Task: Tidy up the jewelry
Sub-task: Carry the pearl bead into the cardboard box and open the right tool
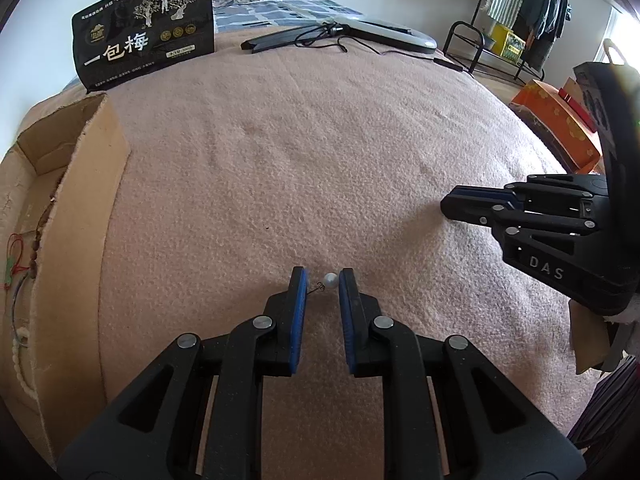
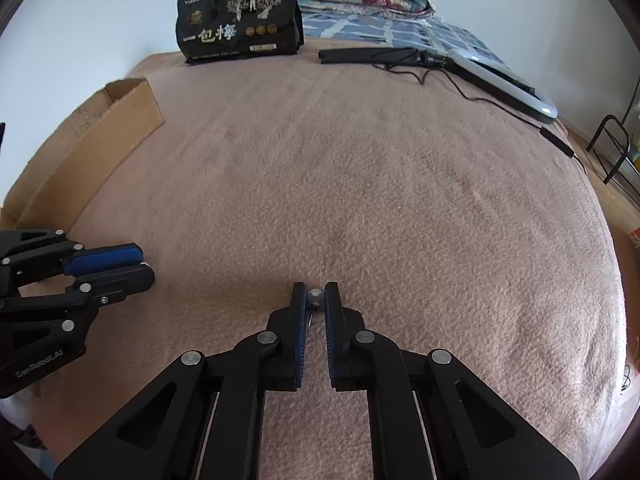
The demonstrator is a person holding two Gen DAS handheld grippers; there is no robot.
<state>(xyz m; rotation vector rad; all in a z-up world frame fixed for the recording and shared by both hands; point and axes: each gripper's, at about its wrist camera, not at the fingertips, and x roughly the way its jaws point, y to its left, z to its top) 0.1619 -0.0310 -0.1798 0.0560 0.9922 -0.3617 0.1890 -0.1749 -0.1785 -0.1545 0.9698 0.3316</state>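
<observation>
Here, lower centre of each view: the left claw (image 1: 323, 280) and the right claw (image 2: 316, 295) each pinch a pearl earring (image 1: 330, 280) above the pink bed blanket (image 1: 320, 152).

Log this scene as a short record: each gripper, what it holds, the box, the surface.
surface: pink fleece blanket
left gripper: nearly closed, white pearl earring with wire hook spanning its pads, apparently pinched
right gripper: shut on second white pearl earring
brown cardboard box: open, at the blanket's edge, bead strings inside
background: black printed snack bag, upright
</observation>
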